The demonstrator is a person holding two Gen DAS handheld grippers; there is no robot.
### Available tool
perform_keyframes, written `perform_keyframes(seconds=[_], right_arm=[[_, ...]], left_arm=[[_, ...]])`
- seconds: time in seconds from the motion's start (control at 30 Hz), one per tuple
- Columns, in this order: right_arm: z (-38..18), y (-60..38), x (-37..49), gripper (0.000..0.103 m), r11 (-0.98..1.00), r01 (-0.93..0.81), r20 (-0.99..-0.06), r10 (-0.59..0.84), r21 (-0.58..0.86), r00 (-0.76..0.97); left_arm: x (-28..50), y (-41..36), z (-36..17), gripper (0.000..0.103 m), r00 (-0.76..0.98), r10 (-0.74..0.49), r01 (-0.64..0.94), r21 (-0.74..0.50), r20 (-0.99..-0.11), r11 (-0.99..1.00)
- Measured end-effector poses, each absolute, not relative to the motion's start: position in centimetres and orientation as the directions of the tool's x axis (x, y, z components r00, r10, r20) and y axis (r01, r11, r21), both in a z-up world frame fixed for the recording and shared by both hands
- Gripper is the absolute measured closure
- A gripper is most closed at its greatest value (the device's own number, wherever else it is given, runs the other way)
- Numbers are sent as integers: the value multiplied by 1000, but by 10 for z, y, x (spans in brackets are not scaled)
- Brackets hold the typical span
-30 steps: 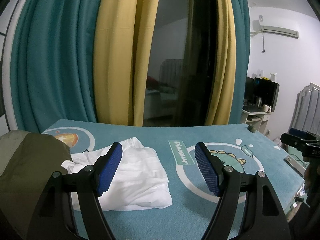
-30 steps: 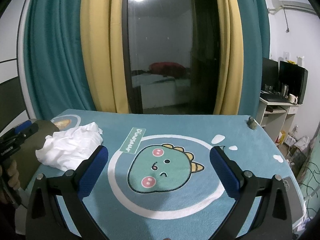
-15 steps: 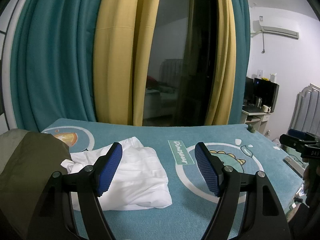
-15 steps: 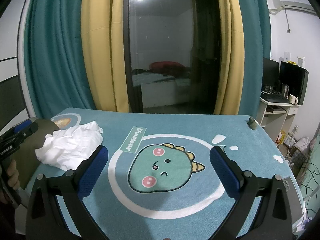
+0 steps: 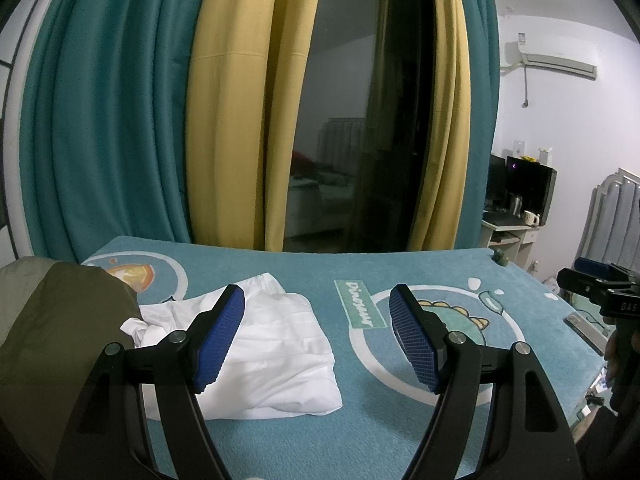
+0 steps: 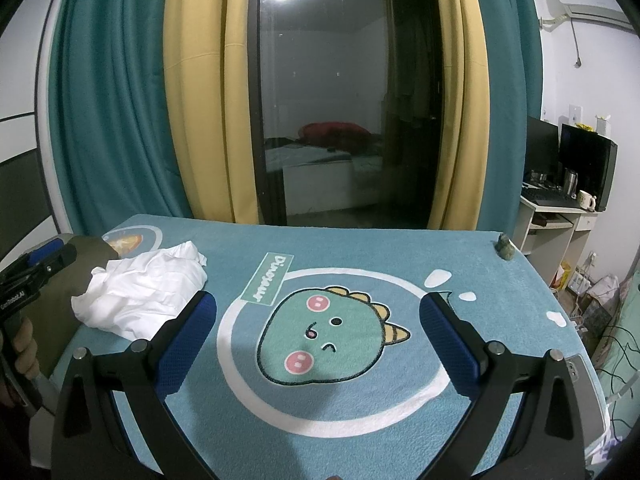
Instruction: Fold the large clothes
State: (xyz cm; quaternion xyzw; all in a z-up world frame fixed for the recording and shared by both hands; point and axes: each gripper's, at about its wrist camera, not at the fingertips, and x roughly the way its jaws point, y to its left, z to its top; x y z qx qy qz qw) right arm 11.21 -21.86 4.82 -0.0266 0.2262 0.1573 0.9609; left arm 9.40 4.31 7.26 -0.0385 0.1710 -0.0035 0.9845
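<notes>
Left wrist view: left gripper [image 5: 316, 338] hovering wide and empty over a loosely bundled white garment [image 5: 272, 344] beside an olive one [image 5: 52, 320] on a dinosaur mat [image 6: 360, 420], right gripper [image 6: 318, 338] equally wide over bare mat; fitting either a finished stack or clothes awaiting folding.
</notes>
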Motion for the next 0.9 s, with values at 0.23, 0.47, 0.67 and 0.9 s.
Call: perform_keyframes(seconds=[0.23, 0.47, 0.67, 0.9], right_arm=[[49, -218, 112, 3, 949, -314, -445, 289, 19, 848], [47, -218, 111, 3, 948, -318, -447, 291, 15, 846], [47, -217, 111, 2, 948, -318, -447, 291, 14, 846], [45, -219, 109, 3, 945, -328, -448, 298, 12, 843]], left_arm=[[90, 37, 72, 25, 942, -26, 0, -80, -336, 997], [86, 34, 74, 25, 942, -33, 6, -82, -335, 997], [84, 33, 73, 25, 942, -33, 6, -83, -334, 996], [84, 33, 73, 25, 942, -34, 6, -84, -334, 996]])
